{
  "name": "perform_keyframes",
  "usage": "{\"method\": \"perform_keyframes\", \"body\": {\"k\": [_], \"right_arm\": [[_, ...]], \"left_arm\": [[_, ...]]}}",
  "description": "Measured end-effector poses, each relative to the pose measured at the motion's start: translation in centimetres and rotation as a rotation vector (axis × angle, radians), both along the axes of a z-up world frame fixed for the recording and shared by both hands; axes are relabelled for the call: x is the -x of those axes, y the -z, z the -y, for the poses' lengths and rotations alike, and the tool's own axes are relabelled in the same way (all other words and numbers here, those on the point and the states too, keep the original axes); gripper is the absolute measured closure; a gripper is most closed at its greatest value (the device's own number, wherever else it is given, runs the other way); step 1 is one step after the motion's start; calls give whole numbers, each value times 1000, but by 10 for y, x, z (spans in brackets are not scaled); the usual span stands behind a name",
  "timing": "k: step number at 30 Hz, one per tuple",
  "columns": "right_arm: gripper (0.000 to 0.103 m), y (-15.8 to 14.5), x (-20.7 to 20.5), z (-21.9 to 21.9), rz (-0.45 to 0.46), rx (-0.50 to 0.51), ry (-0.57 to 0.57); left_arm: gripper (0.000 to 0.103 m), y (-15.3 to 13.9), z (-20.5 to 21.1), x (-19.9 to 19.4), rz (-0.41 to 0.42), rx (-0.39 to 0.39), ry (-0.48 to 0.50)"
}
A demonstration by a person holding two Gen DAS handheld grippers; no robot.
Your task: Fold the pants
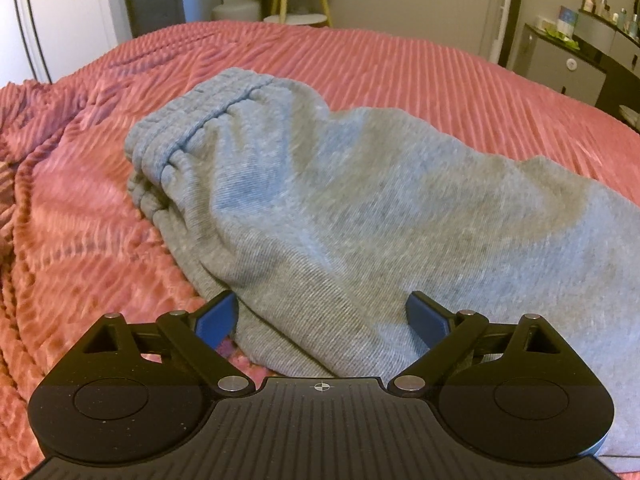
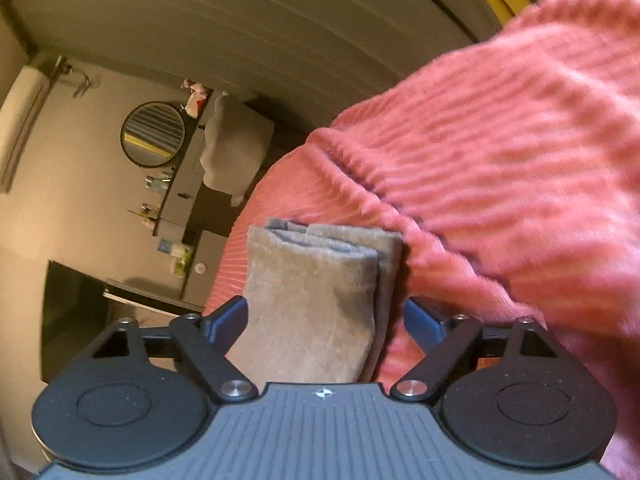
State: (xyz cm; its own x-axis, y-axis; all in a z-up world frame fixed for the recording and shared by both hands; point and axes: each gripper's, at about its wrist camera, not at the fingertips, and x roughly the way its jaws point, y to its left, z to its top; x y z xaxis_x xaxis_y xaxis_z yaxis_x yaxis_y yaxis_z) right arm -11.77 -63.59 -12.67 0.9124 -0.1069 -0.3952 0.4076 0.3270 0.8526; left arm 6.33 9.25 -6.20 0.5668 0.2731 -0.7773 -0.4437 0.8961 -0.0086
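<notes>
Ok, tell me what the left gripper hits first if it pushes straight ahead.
Most likely the grey pants: the cloth already lies between the left gripper's open jaws, with the pink bedspread beneath.

Grey pants lie on the pink bed in the middle of the frame, waistband toward upper left. The left tongs stand wide apart over the fabric at the bottom.

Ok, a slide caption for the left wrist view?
Open left hand-held gripper straddling grey sweatpants laid on a pink ribbed bedspread, elastic waistband at the far end.
</notes>
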Motion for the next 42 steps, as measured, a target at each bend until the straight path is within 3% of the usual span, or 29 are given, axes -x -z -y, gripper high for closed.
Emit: {"method": "perform_keyframes", "body": {"k": [4,9,11,14,17,20,23,29,34,36,42], "right_arm": [[35,-1,-12,5,-65,57,-8],[75,3,-28,6,-106,122,-39],[85,3,-25,4,-82,133,-39],[85,5,-28,0,-30,166,-62],[83,13,-36,1,-71,156,-79],[83,17,-38,4,-52,127,-59],[92,13,-38,2,-42,145,-51],[93,3,-32,-7,-12,163,-26],[93,12,-37,-6,-92,157,-4],[93,17,-35,-5,-76,123,15],[94,-19,-40,-28,-100,248,60]], "left_arm": [[7,1,0,0,-1,2,-1],[5,2,0,-2,-6,-6,-1],[5,2,-1,-2,-6,-7,-1],[4,3,0,-3,-8,-11,-2],[3,4,-1,-5,-10,-18,-2],[2,4,-1,-5,-10,-16,-3],[2,4,-1,-5,-10,-16,-2],[2,5,-1,-5,-9,-14,-3],[3,4,-3,-6,-9,-9,-1],[3,4,-4,-5,-8,-4,0],[3,4,-5,-5,-1,6,-1]]}}
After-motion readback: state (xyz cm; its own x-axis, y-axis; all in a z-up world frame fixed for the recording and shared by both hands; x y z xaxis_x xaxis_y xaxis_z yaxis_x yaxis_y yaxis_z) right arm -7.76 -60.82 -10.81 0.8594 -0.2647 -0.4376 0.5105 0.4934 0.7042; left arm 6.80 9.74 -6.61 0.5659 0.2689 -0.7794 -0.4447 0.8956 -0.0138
